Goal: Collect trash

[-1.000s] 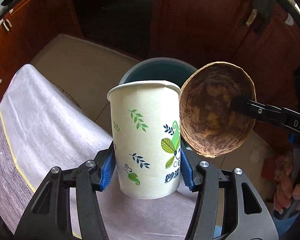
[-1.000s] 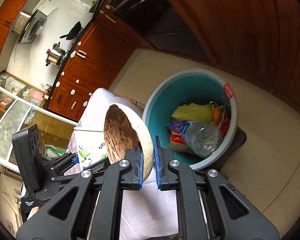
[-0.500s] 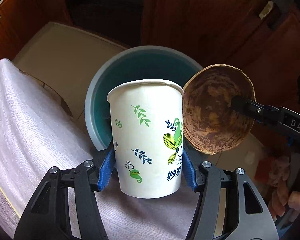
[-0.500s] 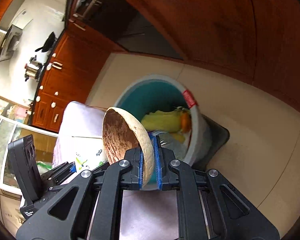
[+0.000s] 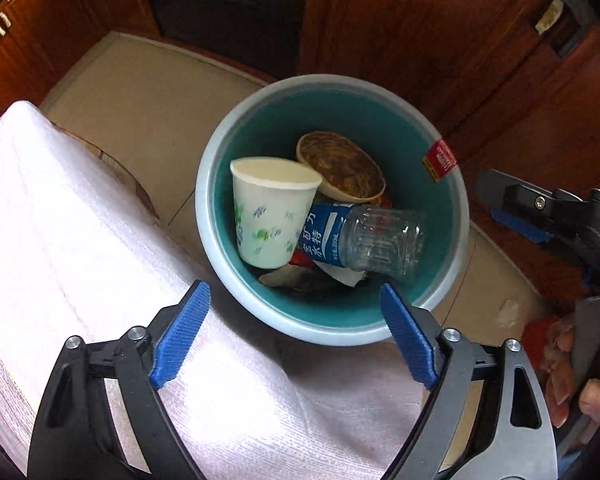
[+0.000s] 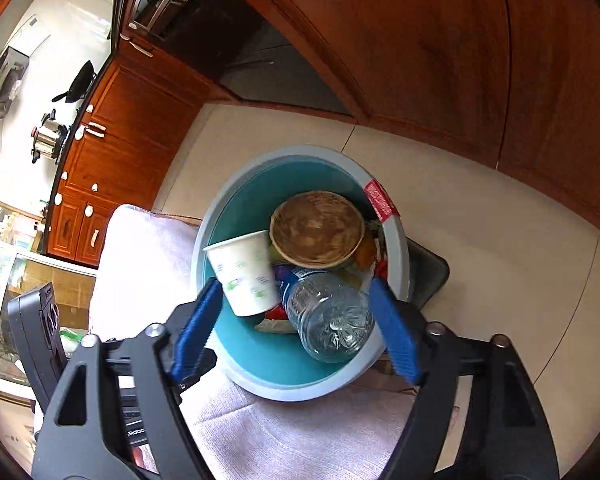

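The paper cup (image 5: 270, 212), white with small green and blue leaf prints, now lies inside the waste bin (image 5: 458, 216), ahead of and below both tongs, leaning against the near wall with its mouth tilted up. It is thin, light and easy to crush; I think a gentle hold across the middle of its wall suits it best. Touching it on the far side is the coconut shell half (image 5: 342, 168), a stiff brown bowl with a rough, mottled inside and a pale rim. It is hard and probably light, and the thin rim is the natural place to pinch it. A clear plastic water bottle (image 5: 364, 236) with a blue label lies beside the cup, ribbed and smooth, and so perhaps slippery. Under these are crumpled wrappers that I cannot identify.

The left tongs (image 5: 296, 340) stand wide apart and hold nothing; their blue ribbed pads have just been opening, and no thing is between them. The right tongs (image 6: 296, 328) are also spread and empty, having just opened; the bin only shows in the gap below them.

The bin is round, teal inside with a grey rim, and a red label (image 6: 380, 200) is stuck on the rim. It stands on the beige tile floor (image 6: 480, 248), just beyond the table (image 5: 80, 248), which is covered with a white textured cloth.
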`<state>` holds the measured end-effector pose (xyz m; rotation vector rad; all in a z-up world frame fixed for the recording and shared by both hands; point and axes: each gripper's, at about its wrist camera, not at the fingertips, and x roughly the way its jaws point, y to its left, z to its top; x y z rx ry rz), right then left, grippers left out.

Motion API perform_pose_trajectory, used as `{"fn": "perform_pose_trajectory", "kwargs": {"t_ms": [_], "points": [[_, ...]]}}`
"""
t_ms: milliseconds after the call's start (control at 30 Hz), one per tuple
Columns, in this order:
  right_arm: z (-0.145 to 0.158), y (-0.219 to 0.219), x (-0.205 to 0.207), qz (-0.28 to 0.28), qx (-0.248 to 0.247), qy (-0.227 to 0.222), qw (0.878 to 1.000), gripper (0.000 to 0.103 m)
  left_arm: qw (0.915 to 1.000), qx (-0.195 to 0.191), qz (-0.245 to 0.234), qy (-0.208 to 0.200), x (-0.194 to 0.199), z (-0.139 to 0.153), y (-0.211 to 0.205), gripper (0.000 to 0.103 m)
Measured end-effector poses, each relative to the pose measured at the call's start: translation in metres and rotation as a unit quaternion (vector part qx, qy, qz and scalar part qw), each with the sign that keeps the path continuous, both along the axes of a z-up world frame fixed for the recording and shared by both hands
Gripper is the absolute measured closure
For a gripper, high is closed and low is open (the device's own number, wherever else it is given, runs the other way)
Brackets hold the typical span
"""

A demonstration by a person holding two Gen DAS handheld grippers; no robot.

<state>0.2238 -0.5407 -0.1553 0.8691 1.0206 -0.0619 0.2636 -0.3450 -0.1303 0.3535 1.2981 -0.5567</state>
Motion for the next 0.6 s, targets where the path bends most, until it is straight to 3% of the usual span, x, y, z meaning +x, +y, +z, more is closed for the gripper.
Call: {"fn": "perform_pose_trajectory", "kwargs": {"t_ms": [33,300,600], "points": [[0.0,0.0,-0.001,0.001,0.003,0.005,1.0,0.022,1.0,-0.001,0.001,-0.004,-0.002,0.003,0.001,0.011],[0.01,0.012,-0.016,0.025,-0.026,0.027,0.999,0.011,0.9992,-0.019,-0.003,-0.034,-0.022,0.029,0.009,0.007],[0.05,0.041,-0.042,0.07,-0.087,0.019,0.994,0.007,0.9965,-0.029,0.018,-0.076,-0.059,0.064,0.056,0.004]]}}
